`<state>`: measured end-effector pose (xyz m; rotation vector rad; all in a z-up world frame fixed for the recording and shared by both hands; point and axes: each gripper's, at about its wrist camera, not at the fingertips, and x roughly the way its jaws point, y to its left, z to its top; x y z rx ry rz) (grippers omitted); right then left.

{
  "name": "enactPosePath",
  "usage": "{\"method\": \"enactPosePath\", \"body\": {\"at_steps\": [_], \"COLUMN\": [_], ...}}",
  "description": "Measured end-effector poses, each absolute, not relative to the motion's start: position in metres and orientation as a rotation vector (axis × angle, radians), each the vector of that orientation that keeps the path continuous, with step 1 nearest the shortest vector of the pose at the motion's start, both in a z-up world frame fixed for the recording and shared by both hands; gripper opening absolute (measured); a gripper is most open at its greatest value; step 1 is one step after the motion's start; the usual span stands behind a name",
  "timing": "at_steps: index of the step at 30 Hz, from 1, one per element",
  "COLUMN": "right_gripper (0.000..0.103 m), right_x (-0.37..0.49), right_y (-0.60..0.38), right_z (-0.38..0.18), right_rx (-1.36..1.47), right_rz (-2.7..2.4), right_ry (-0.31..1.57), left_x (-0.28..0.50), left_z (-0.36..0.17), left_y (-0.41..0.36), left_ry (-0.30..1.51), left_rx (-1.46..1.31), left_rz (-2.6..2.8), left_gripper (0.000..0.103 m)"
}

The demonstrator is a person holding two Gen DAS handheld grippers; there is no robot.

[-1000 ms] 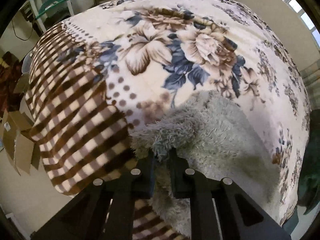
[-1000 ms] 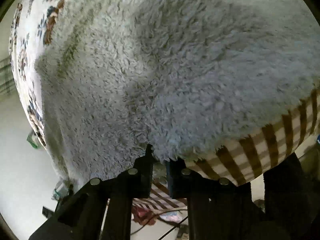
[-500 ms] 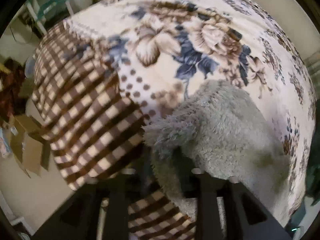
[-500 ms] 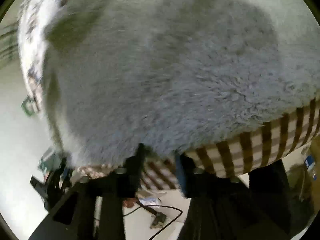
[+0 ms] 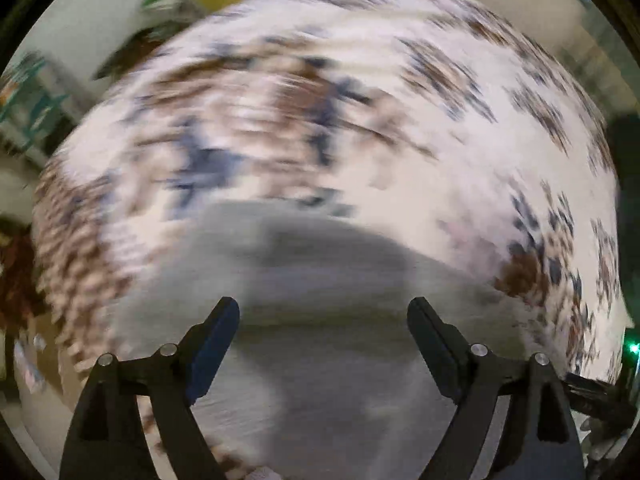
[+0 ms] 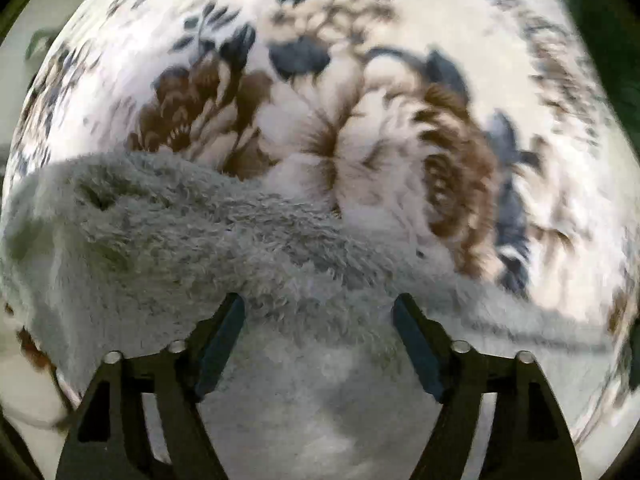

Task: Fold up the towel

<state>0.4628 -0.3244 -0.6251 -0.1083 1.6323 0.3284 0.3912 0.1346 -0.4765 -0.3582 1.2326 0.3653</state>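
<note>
Both cameras look down from close above; both see the grey towel [image 6: 224, 248] on the flowery blanket [image 6: 360, 120].

**Operator A:** Report left wrist image condition.

**Operator B:** Heavy motion blur. The floral blanket [image 5: 360, 120] pattern smears into streaks; the grey towel [image 5: 320, 280] shows no pile detail. Only the left gripper [image 5: 323, 316] renders sharp. A soft dark shadow crosses the towel's upper part. Bright glare at the top right edge.

**Operator A:** Right wrist?

**Operator B:** Sharper at centre: towel [image 6: 200, 240] fibres resolve. Blanket [image 6: 360, 120] blurs toward the rim. Lighting even, diffuse, moderately bright. Soft shadow below the right gripper [image 6: 319, 312]. Both views show fisheye bowing and black corner vignetting.
</note>
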Motion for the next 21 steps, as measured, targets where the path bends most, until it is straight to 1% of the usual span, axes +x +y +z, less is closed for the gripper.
{"method": "enactPosePath", "body": {"at_steps": [1, 2, 3, 4, 7, 10, 14, 16, 17, 18, 20, 21], "right_gripper": [0.036, 0.014, 0.008, 0.005, 0.003, 0.003, 0.003, 0.004, 0.006, 0.01, 0.029, 0.033], "right_x": [0.466, 0.468, 0.469, 0.469, 0.464, 0.464, 0.46, 0.461, 0.46, 0.46, 0.452, 0.449], "right_y": [-0.328, -0.332, -0.336, -0.34, -0.363, -0.387, -0.405, -0.408, -0.409, -0.425, -0.453, -0.48], "right_z": [-0.629, -0.631, -0.628, -0.623, -0.605, -0.592, -0.595, -0.609, -0.619, -0.617, -0.607, -0.599], "right_rx": [-0.111, -0.105, -0.095, -0.091, -0.054, -0.005, 0.015, 0.09, 0.177, 0.274, 0.364, 0.413], "right_rz": [0.335, 0.337, 0.344, 0.345, 0.308, 0.253, 0.205, 0.238, 0.263, 0.259, 0.196, 0.103], "right_ry": [1.641, 1.637, 1.614, 1.581, 1.489, 1.44, 1.439, 1.494, 1.543, 1.559, 1.545, 1.541], "left_x": [0.406, 0.42, 0.432, 0.444, 0.46, 0.466, 0.464, 0.46, 0.456, 0.452, 0.445, 0.442], "left_z": [-0.489, -0.502, -0.513, -0.526, -0.546, -0.554, -0.553, -0.543, -0.534, -0.524, -0.504, -0.496], "left_y": [0.119, 0.104, 0.092, 0.08, 0.066, 0.069, 0.077, 0.078, 0.077, 0.074, 0.065, 0.058], "left_ry": [1.261, 1.287, 1.314, 1.339, 1.373, 1.382, 1.384, 1.376, 1.364, 1.351, 1.32, 1.304], "left_rx": [-0.333, -0.305, -0.272, -0.241, -0.17, -0.147, -0.166, -0.176, -0.179, -0.175, -0.172, -0.176], "left_rz": [0.337, 0.304, 0.288, 0.272, 0.28, 0.31, 0.338, 0.344, 0.34, 0.334, 0.313, 0.294], "left_gripper": [0.086, 0.086, 0.086, 0.086, 0.086, 0.086, 0.086, 0.086, 0.086, 0.086, 0.086, 0.086]}}
